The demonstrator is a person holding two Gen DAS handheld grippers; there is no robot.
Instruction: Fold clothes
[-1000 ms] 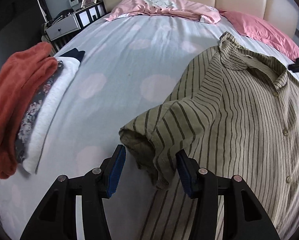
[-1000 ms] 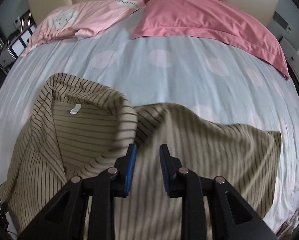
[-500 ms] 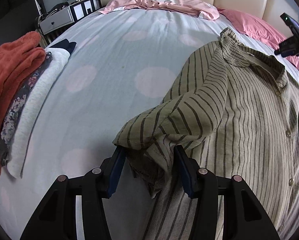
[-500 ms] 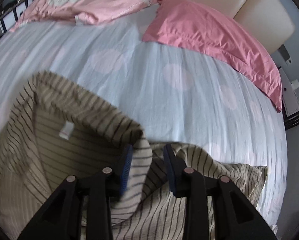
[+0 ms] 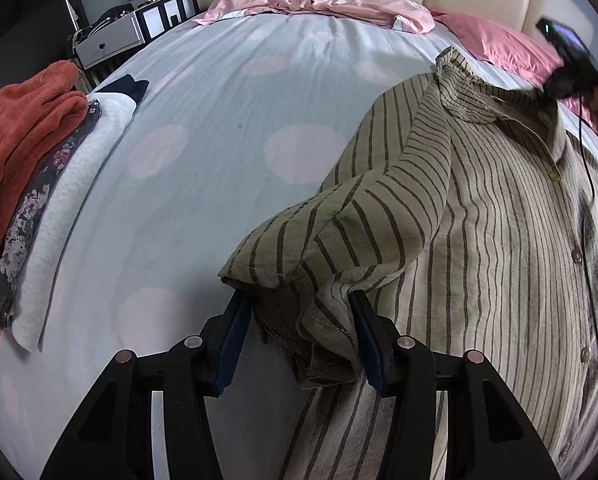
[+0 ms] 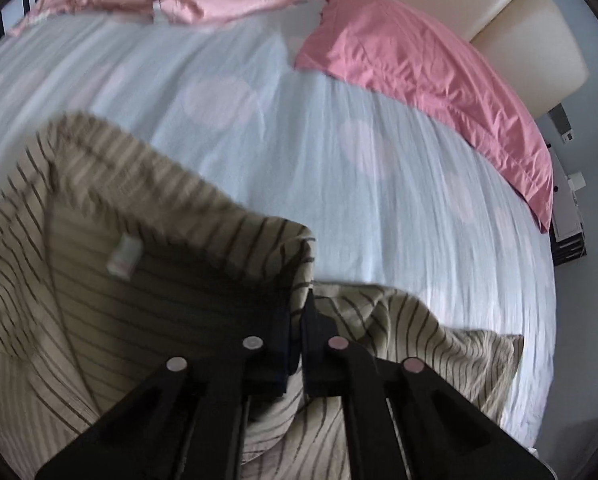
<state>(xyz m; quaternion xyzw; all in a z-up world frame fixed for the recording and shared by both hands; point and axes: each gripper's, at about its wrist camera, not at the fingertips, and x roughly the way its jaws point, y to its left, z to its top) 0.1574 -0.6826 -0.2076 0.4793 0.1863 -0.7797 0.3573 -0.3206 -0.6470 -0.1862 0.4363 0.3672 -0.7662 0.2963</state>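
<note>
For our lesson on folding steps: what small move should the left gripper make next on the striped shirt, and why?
Probably close the left gripper: its jaws stand apart around the bunched sleeve cuff, while the right gripper is already pinched on the striped shirt near the collar.

A shirt (image 5: 479,216) is lying on the bed (image 5: 227,148), its sleeve bunching between the left gripper's (image 5: 299,340) fingers. A stack of folded clothes (image 5: 39,184) is sitting well apart to the left. Pillows (image 6: 427,68) are lying behind (against the headboard (image 6: 511,12))
</note>
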